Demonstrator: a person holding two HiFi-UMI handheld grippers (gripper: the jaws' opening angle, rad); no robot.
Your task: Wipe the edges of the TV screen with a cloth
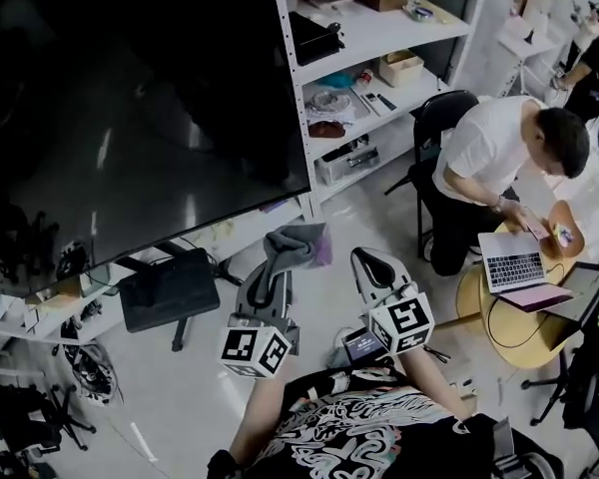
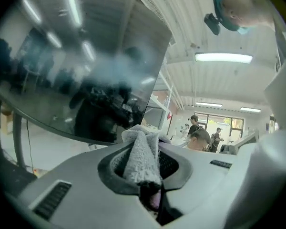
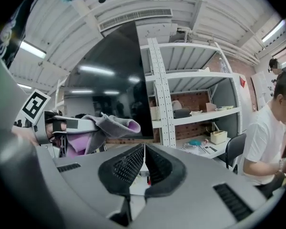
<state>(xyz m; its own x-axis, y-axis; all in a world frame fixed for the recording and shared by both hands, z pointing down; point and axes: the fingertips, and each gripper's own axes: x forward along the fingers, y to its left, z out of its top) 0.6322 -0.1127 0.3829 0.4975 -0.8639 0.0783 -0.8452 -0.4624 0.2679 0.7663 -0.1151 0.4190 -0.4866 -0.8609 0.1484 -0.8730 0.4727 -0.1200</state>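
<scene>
Cloth (image 2: 142, 152): grey, nubbly, folded, just below the TV screen (image 1: 130, 128) at its lower right corner.
Left gripper (image 1: 276, 267): clenched on the cloth.
Right gripper (image 3: 144, 162): jaws together, empty.
Room: pale floor (image 1: 210, 387); white metal shelving (image 1: 379, 38) beside the screen.
Head view only: a laptop (image 1: 512, 260) on a round table (image 1: 509, 332).
Screen: dark, glossy, mirroring ceiling lights.

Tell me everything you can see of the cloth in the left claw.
The grey fluffy cloth looks like microfibre, with a lilac face showing in its folds. It is bunched and folded, clamped between the jaws of the left claw, and its free end sticks out past the tips. It is held near the lower right corner of the black TV screen; whether it touches the screen cannot be told.
</scene>
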